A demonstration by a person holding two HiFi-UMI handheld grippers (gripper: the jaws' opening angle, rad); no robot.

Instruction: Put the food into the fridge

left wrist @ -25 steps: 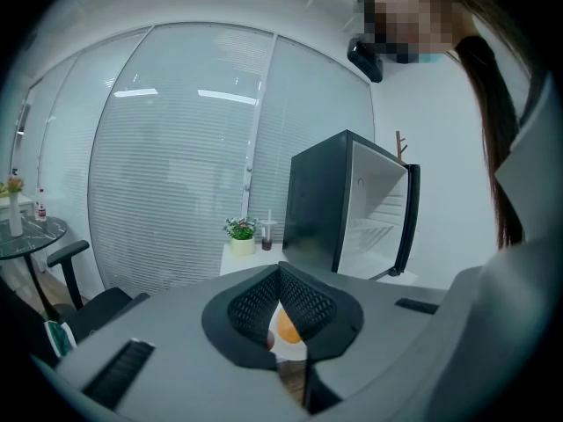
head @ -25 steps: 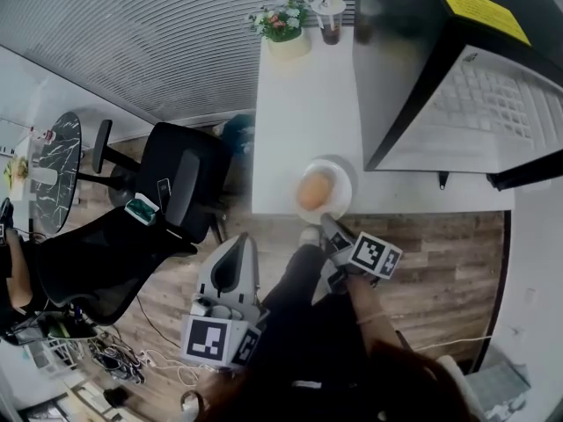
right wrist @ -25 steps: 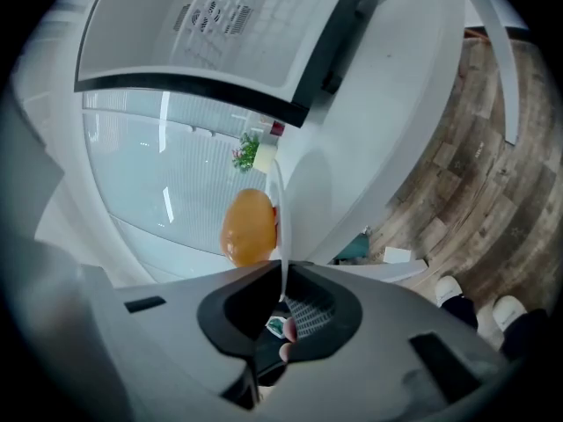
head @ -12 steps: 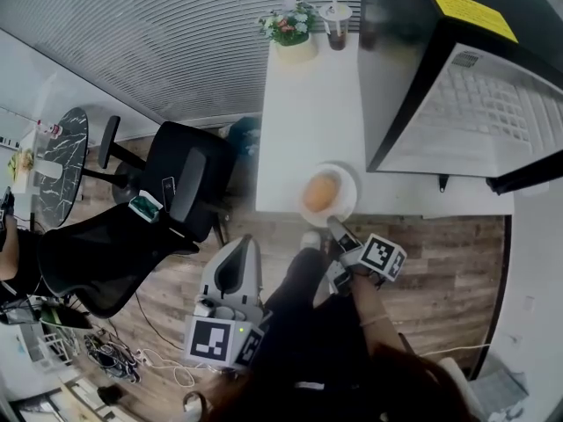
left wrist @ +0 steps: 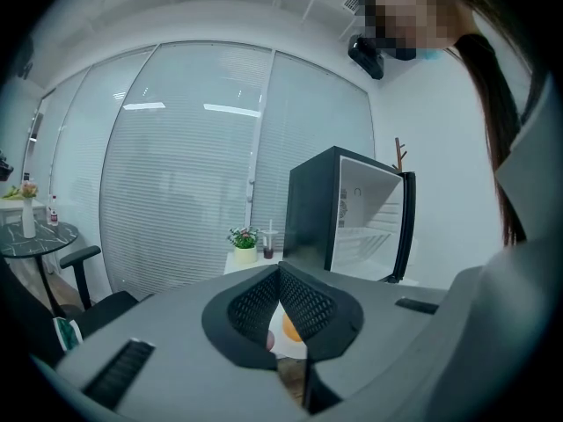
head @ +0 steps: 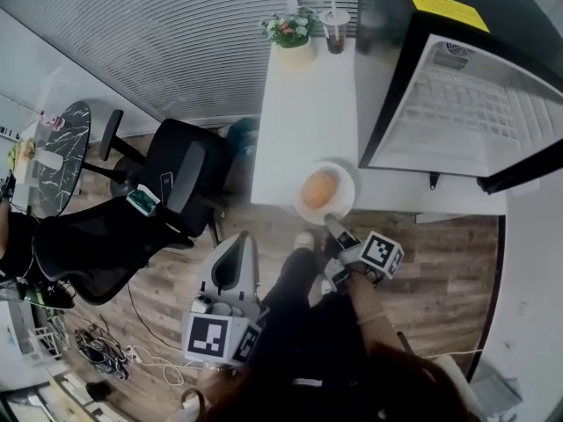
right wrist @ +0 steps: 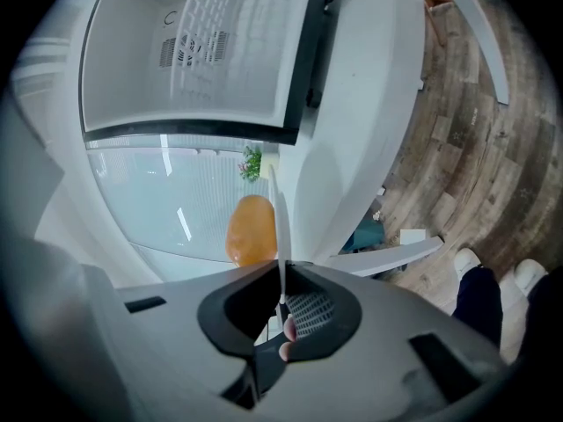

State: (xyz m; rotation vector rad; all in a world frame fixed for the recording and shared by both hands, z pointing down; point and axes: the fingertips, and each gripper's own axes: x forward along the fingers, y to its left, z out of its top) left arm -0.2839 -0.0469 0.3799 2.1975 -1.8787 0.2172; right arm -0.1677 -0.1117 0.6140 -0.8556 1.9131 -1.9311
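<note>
A white plate (head: 346, 202) carrying a round orange piece of food (head: 319, 188) sits at the near edge of the white table (head: 303, 112), partly overhanging it. My right gripper (head: 335, 228) is shut on the plate's near rim; in the right gripper view the rim (right wrist: 276, 202) runs edge-on between the jaws, with the food (right wrist: 251, 229) just beyond. The black fridge (head: 457, 86) stands on the table to the right, door swung open, white shelves showing. My left gripper (head: 236, 246) hangs lower left over the floor, shut and holding nothing.
A potted plant (head: 288, 29) and a drink cup with a straw (head: 335, 26) stand at the table's far end. Black office chairs (head: 180, 178) crowd the table's left side. A round dark table (head: 54, 152) and cables (head: 97, 350) lie further left.
The right gripper, still shut on the plate, has shifted a little and the plate hangs slightly further over the table's edge. The left gripper has drifted slightly.
</note>
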